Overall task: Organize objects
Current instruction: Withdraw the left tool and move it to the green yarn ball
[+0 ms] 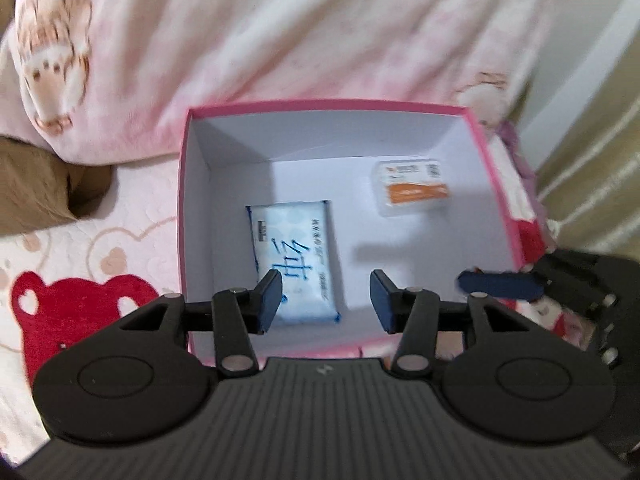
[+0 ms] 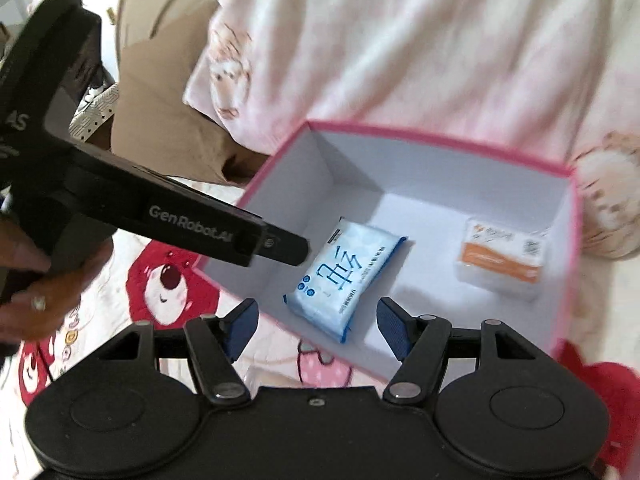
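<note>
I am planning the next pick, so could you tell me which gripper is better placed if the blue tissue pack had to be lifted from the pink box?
Probably the left gripper: open, over the pink box, blue tissue pack at its fingertips. The right gripper hangs open at the rim.

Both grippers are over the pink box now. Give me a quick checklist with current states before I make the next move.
1. Left gripper open and holding nothing: ok, jaws apart above the blue tissue pack.
2. Right gripper open and holding nothing: ok.
3. Blue tissue pack lying flat on the floor of the pink box: ok.
4. Orange-and-white packet inside the box, apart from the tissue pack: ok.
5. Grippers apart from each other: ok, but the right one's finger shows close beside the left one in the left wrist view.
6. More objects left to put away on the bedding: cannot tell.
</note>
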### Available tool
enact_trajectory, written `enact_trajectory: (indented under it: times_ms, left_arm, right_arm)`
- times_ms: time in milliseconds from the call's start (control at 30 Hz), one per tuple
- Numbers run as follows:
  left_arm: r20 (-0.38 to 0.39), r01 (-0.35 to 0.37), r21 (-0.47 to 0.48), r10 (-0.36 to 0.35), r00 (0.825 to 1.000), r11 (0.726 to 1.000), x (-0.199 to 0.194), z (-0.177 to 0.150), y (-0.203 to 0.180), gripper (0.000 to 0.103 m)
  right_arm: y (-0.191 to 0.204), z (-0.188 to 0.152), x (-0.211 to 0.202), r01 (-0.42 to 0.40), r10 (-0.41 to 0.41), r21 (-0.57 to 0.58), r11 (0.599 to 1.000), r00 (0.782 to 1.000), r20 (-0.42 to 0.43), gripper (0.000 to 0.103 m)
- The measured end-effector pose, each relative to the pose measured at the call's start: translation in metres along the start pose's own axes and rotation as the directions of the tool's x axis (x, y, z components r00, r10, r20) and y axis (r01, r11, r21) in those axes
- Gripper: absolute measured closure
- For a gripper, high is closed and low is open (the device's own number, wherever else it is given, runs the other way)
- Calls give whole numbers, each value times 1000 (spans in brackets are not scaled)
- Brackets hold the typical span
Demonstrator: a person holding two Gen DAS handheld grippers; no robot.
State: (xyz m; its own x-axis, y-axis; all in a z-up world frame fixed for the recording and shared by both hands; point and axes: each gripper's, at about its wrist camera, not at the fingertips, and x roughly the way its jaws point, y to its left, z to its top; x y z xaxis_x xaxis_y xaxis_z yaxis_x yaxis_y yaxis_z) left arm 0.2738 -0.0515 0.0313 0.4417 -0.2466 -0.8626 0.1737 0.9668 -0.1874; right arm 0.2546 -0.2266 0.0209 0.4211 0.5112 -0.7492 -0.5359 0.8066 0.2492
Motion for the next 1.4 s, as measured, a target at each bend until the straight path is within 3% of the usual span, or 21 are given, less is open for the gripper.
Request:
enact_trajectory:
  times_ms: [300, 400, 533, 667, 933, 1200, 1400]
  left_arm:
    - [-62, 12, 158, -3, 998, 987, -74, -29, -63, 50]
    - [-93, 25, 209, -6, 996, 978, -92, -46, -85, 50]
    - [-73, 13, 271, 7, 997, 963, -111, -66, -109, 47]
    - [-78, 68, 277, -48, 996, 958, -117, -81, -126, 45]
    - [-156, 172, 280, -132, 979, 945, -78, -112, -154, 45]
    - [-202, 217, 196, -177, 963, 956, -18, -140, -149, 45]
    - [-164, 182, 147, -158, 974, 972, 17, -155, -140, 45]
  right_arm:
    - [20, -26, -106, 60, -57, -93, 994, 998, 34, 32]
    - [26, -39, -126, 66, -62, -125, 990, 998, 30, 32]
    - [31, -65, -148, 69, -67, -152, 986, 998, 16, 31]
    - [36, -94, -160, 61, -61, -155, 986, 998, 10, 30]
    - [36, -148, -159, 16, -15, -135, 991, 1000, 9, 29]
    - [22, -184, -112, 22, -23, -69, 997, 1000, -17, 29]
    - [13, -197, -78, 72, -74, -62, 995, 997, -23, 28]
